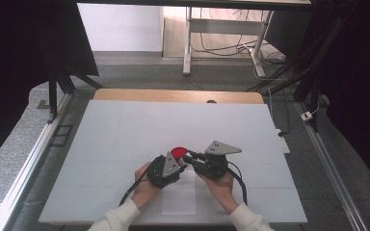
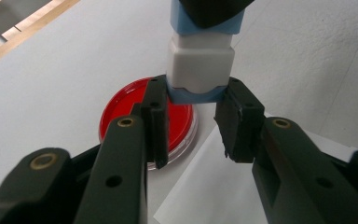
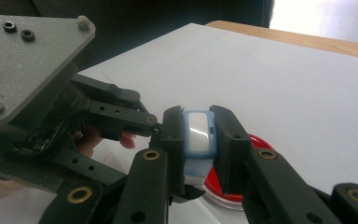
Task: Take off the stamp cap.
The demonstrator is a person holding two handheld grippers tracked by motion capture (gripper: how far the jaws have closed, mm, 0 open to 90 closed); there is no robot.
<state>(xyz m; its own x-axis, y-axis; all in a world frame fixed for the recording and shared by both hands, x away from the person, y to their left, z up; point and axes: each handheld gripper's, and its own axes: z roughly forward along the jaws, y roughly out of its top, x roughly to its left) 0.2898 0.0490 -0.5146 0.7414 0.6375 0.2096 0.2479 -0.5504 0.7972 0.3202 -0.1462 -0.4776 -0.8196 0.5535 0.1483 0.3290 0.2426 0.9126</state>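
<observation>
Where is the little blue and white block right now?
The blue and white block is held between both grippers, above the near middle of the table. It hangs just over the red dish, beside the white paper sheet.

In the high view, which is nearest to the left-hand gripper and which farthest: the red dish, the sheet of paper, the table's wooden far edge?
1. Red dish, just beyond the left gripper.
2. Sheet of paper, toward the person; nearly as close.
3. Wooden far edge, far back.
</observation>
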